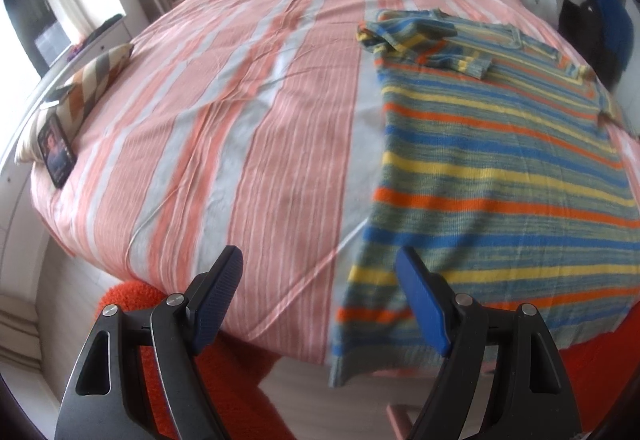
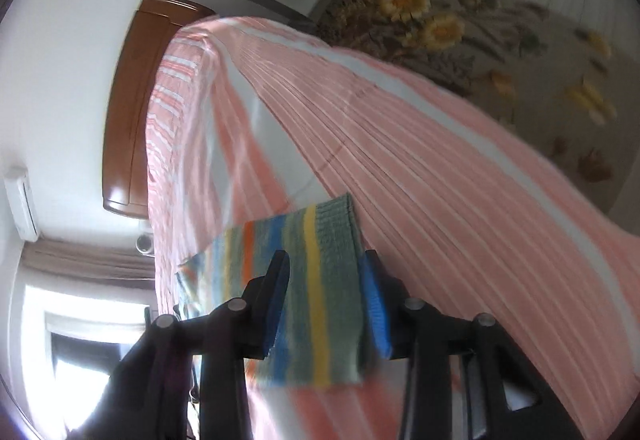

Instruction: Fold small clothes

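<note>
A knitted sweater with blue, yellow, orange and grey-green stripes lies flat on the right side of the bed. One sleeve is folded in over its chest. My left gripper is open and holds nothing. It hovers over the bed's near edge, with its right finger above the sweater's near left hem corner. In the right wrist view, rolled sideways, a flat striped part of the sweater spans the gap between my right gripper's fingers. The pads stand apart at its edges and do not pinch it.
A patterned pillow and a dark phone lie at the bed's left edge. A wooden headboard closes the far end. Fuzzy orange fabric shows below the left gripper. A floral rug covers the floor beside the bed.
</note>
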A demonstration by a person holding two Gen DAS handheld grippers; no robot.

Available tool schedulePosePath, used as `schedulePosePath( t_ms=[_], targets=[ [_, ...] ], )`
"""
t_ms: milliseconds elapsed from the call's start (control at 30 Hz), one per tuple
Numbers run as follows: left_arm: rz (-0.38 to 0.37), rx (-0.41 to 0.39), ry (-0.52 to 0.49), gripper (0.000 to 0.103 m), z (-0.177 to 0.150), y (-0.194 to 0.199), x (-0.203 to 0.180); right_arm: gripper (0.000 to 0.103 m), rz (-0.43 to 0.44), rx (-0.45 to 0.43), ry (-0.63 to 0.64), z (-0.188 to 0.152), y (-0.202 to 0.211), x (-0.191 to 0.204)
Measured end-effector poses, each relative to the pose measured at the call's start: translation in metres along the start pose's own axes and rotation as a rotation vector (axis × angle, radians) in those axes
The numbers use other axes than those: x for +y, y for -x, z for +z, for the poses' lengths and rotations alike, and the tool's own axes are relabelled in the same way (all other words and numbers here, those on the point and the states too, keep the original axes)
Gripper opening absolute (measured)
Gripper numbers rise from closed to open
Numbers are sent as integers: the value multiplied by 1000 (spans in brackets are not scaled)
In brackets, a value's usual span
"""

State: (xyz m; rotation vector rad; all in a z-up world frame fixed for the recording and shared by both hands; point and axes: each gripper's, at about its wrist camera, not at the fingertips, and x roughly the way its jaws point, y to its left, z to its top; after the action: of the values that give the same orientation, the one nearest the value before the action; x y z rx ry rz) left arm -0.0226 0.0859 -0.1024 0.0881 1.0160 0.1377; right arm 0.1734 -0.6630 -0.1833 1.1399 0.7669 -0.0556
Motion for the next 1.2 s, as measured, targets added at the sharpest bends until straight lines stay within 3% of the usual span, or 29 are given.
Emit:
schedulePosePath(
  t_ms=[200,300,367,400,433,500,567,667,867,933,967,1033,1133,1200],
  targets=[
    [8,30,9,81,0,-7,-2,37,54,-55,-99,7,-3,-9],
    [11,30,7,81,0,-7,-3,38,15,-26,-18,7,-8,0],
    [5,37,7,81,1,-7,-5,37,46,-8,-19,8,-14,-1],
    [2,41,8,81,2,-8,-7,14,47,8,-12,8,-18,-1],
    [-1,43,9,81,3,-7,-8,4,29,24,11,8,-22,2],
    [-10,39,14,81,6,-2,-9,4,-56,-45,98,4,-16,18],
    [-19,17,18,81,11,7,-7,3,-213,-132,201,0,-2,39],
    [-31,-27,36,81,18,23,-2,3,-349,-141,236,-4,-3,41],
    [-77,-73,39,87,36,37,6,3,-433,-128,284,-6,-15,44],
    [-75,-96,-10,87,48,36,5,5,-393,-109,273,-7,-9,47],
    [-73,-116,-33,90,56,37,4,19,-372,-113,270,-7,-2,50],
    [-81,-166,-97,95,77,36,-2,69,-386,-161,280,-14,18,51],
    [-106,-207,-259,96,107,24,-35,70,-384,-244,360,-34,53,64],
    [-118,-203,-430,96,124,2,-76,70,-373,-261,424,-55,73,75]
  ],
)
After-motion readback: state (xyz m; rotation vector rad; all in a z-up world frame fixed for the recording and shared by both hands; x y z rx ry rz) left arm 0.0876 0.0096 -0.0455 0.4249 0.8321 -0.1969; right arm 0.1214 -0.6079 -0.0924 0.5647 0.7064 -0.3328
